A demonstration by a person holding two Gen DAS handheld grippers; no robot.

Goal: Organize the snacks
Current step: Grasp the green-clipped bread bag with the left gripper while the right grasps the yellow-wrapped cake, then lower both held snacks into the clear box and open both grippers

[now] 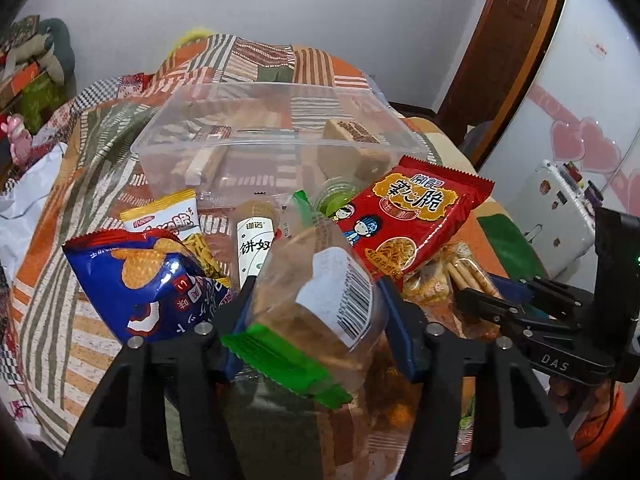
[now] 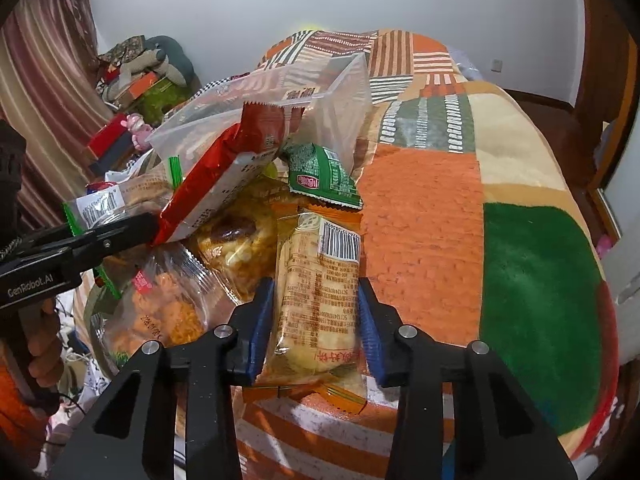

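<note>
Gripping a green-edged clear packet at lower centre of the left wrist view, left gripper pads pressing both its sides above the snack pile. Straddling an orange-trimmed biscuit packet at lower centre of the right wrist view, right gripper fingers narrowly spread, blue pads just beside the wrapper; contact impossible to tell. Sitting beyond the pile on the patchwork blanket, a clear plastic bin, a red noodle-snack bag leaning near its front right corner.
</note>
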